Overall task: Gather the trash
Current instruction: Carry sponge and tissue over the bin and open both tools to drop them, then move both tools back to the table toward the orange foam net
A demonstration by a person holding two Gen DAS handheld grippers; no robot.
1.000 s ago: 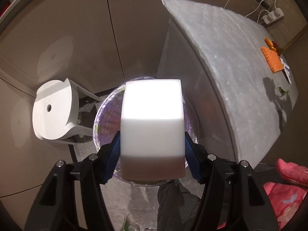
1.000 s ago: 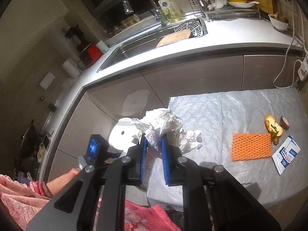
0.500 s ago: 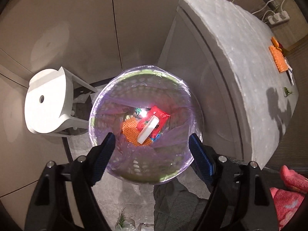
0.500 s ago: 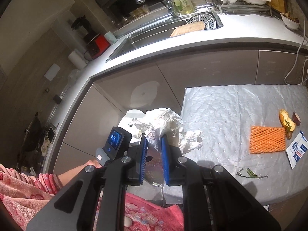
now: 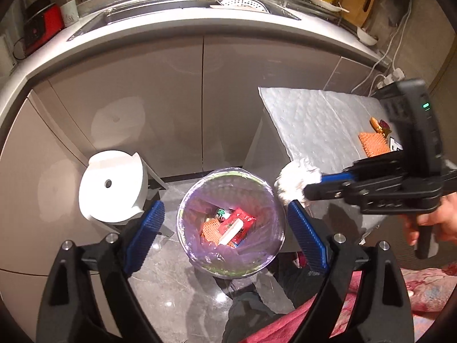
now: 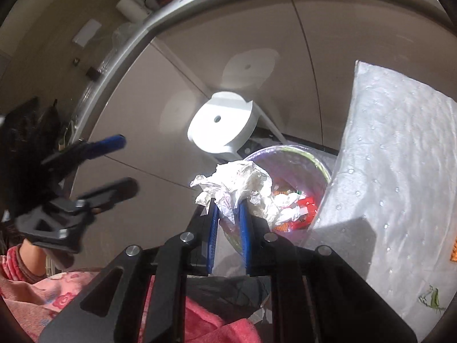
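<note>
Grey kitchen floor, lined bin (image 5: 231,223) below. Right tongs (image 6: 228,214) pinched on crumpled paper (image 6: 237,183) above bin rim: light, soft, crushable, best held mid-wad. Left tongs (image 5: 225,234) opening wide, empty.

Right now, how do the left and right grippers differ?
The left gripper has nothing between its fingers and its jaws are opening; the right gripper is clamped on a crumpled paper wad. The left hangs centred over the trash bin; the right comes in at the bin's rim. Both have blue pads and point downward.
</note>
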